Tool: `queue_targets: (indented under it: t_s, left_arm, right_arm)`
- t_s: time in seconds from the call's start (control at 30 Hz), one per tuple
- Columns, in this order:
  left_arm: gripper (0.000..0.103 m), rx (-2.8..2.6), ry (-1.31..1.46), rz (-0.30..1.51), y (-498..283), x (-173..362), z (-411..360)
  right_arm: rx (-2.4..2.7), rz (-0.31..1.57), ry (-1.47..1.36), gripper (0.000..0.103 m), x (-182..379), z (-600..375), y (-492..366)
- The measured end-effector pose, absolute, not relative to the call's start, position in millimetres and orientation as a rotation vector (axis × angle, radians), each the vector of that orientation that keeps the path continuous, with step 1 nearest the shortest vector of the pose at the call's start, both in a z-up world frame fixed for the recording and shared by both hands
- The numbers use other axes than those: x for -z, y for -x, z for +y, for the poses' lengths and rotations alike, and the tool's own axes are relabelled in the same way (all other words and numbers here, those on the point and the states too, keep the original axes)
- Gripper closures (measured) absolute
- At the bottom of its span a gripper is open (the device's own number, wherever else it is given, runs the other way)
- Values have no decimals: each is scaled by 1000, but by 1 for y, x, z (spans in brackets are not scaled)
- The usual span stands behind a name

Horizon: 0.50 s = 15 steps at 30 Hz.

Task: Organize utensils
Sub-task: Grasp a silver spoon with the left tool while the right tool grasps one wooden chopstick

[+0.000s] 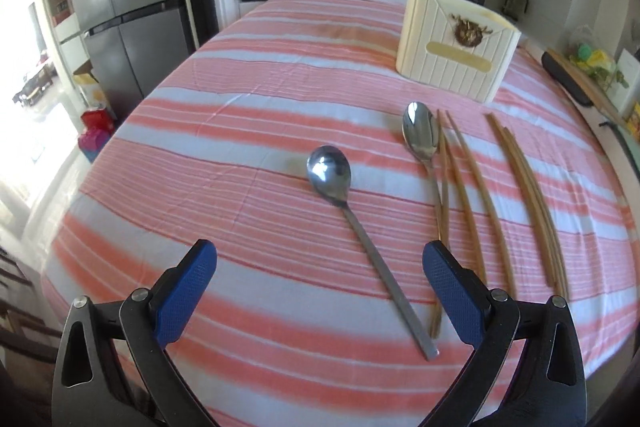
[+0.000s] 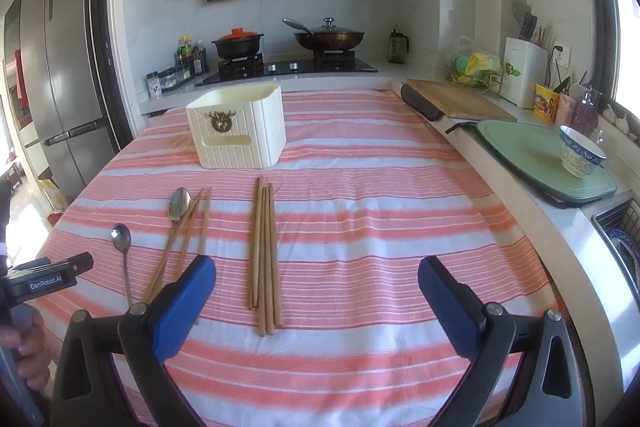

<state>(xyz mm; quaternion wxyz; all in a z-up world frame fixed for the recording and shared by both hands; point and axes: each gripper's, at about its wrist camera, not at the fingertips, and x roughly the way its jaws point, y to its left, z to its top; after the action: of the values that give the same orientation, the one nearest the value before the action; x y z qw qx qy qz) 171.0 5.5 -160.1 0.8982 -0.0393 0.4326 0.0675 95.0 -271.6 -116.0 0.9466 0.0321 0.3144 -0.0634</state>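
Nearest spoon (image 1: 329, 171) flat on the striped tablecloth (image 1: 240, 131), bowl away, handle running back toward the left gripper (image 1: 320, 271) and ending just ahead of it, slightly toward its right finger. Long axis nearly in line with the gripper's forward direction, angled a little right at the handle end. Left gripper spread wide, holding nothing, above the cloth with the handle lying between the blue pads (image 1: 182, 303). Judged the nearer tool for this spoon; a grasp across the thin handle would seem to need a turn of the wrist or a short reach forward.

Second spoon (image 1: 420, 135) farther off and to the right, bowl away too, its handle touching or overlapping loose wooden chopsticks (image 1: 464, 187) that fan beside it. Hard to lift that one cleanly without disturbing the sticks.

Tight bundle of chopsticks (image 2: 264, 255) straight ahead of the right gripper (image 2: 316, 279), lengthwise along its view, nearer its left finger. Right gripper likewise agape and empty.

Cream ribbed utensil holder (image 2: 240, 131) upright beyond all the utensils, open-topped, apparently empty, with clear cloth between. Nothing stored yet, by the look of it.

Further out: hob with black pot (image 2: 238, 45) and lidded wok (image 2: 330, 37), fridge (image 1: 120, 7) at left, blue-patterned bowl (image 2: 580, 155) on a green board (image 2: 520, 147) at right.
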Motion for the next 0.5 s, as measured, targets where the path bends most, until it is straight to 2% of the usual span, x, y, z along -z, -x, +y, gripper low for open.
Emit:
queue_targets:
  t_s: [0.27,0.5]
  left_arm:
    - [0,-216,2,961,-198,198,3]
    - [0,-191,-52,944,-194,198,4]
  right_arm:
    - [19,810,-15,0,160,-284,-176]
    - [-49,956,45,1,201,-271,-220]
